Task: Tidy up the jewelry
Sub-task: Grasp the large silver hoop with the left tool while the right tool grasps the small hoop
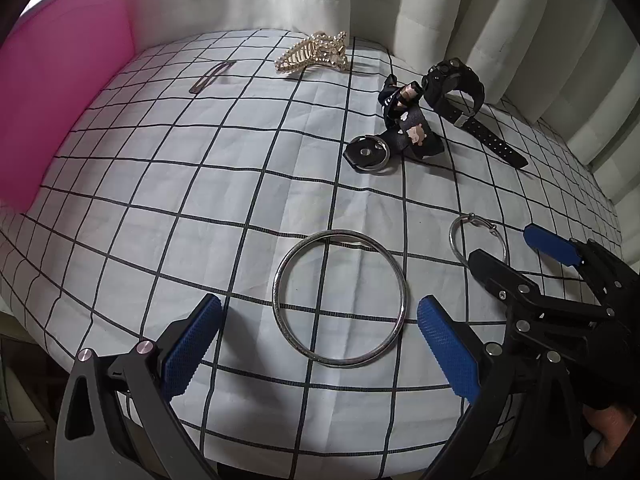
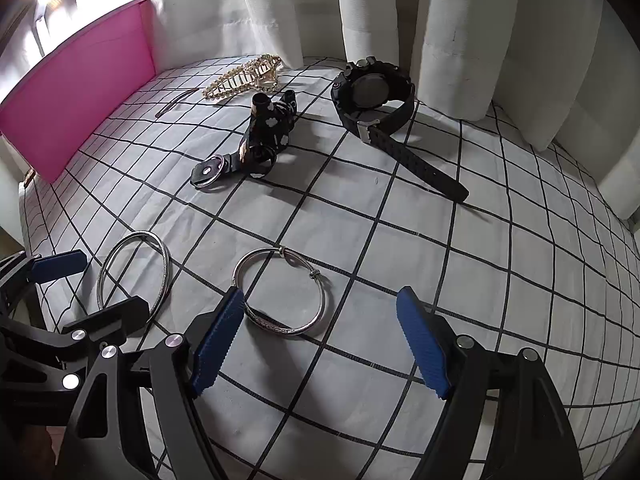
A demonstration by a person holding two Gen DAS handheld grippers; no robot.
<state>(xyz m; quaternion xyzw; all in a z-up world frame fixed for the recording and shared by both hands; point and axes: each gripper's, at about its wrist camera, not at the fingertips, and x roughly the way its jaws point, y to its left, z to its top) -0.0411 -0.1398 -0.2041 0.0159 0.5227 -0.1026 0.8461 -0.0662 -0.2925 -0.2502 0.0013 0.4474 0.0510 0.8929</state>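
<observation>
I see my left gripper (image 1: 318, 344) released, fingers wide on both sides of the large silver bangle (image 1: 340, 298) on the checked cloth (image 1: 160, 200). My right gripper (image 2: 320, 336) is released too, just right of that bangle, over the smaller bracelet (image 2: 280, 292). Beyond the bangle lie the black watch (image 2: 376, 96), keyring strap (image 2: 256, 140) and gold hair claw (image 2: 244, 76).

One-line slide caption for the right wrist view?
Open right gripper hovers near a silver bangle on the checked cloth, black watch behind.
</observation>
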